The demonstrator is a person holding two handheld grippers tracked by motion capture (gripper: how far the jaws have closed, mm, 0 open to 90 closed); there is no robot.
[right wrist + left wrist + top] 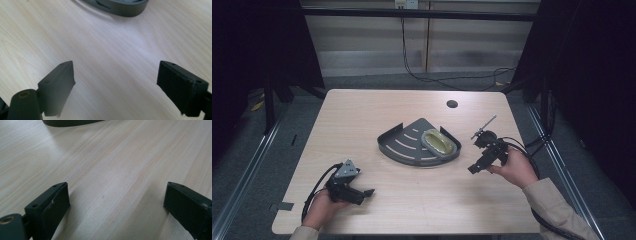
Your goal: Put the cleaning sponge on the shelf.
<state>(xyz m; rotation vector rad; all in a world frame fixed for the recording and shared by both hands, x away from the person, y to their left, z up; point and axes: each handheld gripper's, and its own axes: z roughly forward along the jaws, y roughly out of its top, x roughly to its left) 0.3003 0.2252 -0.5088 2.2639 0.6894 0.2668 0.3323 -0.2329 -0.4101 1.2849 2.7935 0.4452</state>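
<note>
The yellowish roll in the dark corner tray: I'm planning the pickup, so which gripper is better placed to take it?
Probably the right gripper: it is open, nearer the roll at the tray's right end.

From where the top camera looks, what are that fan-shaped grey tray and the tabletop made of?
The tray looks like thin painted or coated metal: matt dark grey, crisp upturned rim, slots cut through its floor. The table looks like wood-grain laminate or veneer: pale streaked grain with a soft sheen; which one is hard to tell.
</note>
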